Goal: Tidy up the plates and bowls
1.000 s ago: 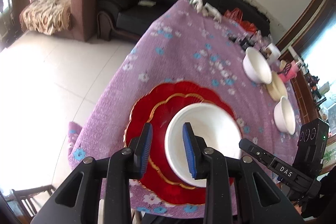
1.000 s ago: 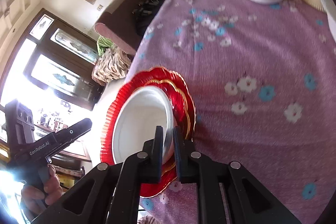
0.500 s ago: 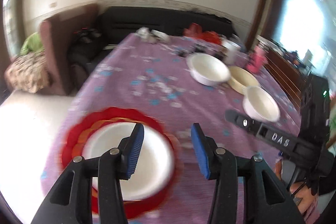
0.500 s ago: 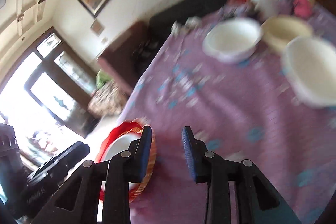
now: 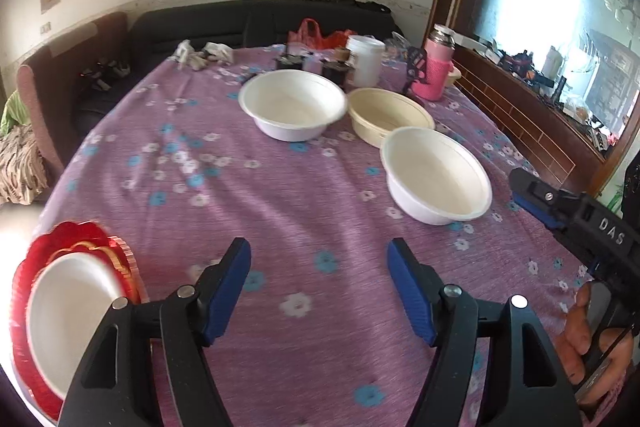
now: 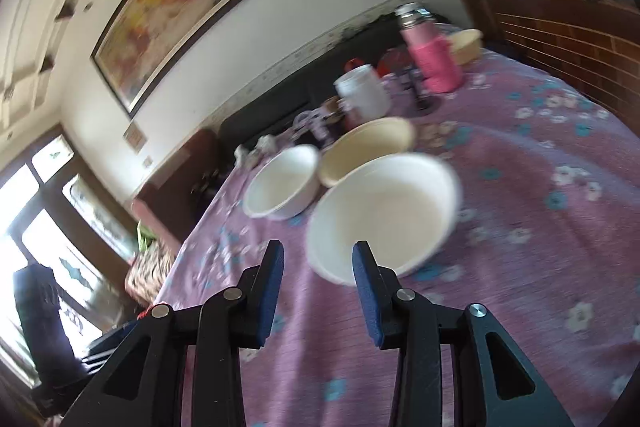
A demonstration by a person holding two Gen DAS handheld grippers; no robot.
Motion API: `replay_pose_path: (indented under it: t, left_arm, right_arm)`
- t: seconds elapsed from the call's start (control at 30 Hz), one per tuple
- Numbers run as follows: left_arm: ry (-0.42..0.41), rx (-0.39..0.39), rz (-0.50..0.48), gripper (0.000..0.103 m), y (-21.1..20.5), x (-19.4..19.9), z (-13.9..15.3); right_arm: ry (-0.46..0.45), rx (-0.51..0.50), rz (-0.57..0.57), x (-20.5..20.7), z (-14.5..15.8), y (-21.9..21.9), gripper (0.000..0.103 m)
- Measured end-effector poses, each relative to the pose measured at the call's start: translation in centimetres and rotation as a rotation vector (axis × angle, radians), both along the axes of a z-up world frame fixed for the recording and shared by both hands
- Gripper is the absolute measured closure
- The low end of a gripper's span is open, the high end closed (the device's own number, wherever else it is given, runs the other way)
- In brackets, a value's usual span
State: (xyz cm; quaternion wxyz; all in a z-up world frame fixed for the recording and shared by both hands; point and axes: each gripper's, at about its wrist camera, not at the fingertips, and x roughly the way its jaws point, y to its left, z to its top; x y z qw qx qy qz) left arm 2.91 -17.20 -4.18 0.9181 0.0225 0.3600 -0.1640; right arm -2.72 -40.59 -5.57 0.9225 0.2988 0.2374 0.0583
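Both grippers have just been opening, nothing between their jaws. The left gripper [image 5: 319,287] hangs over bare tablecloth [image 5: 280,195], the white bowl on red plates [image 5: 68,311] at its left. The right gripper [image 6: 318,285] faces a white bowl [image 6: 384,215] just ahead.

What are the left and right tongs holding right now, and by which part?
Nothing. The left tongs and right tongs both stand open over the purple tablecloth, jaws just opened wider, with nothing between them.
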Motion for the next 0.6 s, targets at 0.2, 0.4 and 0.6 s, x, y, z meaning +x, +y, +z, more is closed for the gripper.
replay_pose_path:
  t: [0.2, 0.4, 0.6]
  left_arm:
    - [0.031, -0.011, -0.009, 0.033, -2.8, 2.2, -0.1]
    - [0.077, -0.037, 0.004, 0.032, -3.5, 4.4, -0.6]
    - [0.106, -0.075, 0.027, 0.032, -3.6, 6.8, -0.9]
  right_arm:
    - [0.017, 0.07, -0.065, -0.7, -0.6, -4.6, 0.064]
    - [0.018, 0.08, -0.093, -0.4, 0.0, -6.8, 0.064]
    - [0.035, 0.105, -0.094, 1.6, 0.2, -8.2, 0.064]
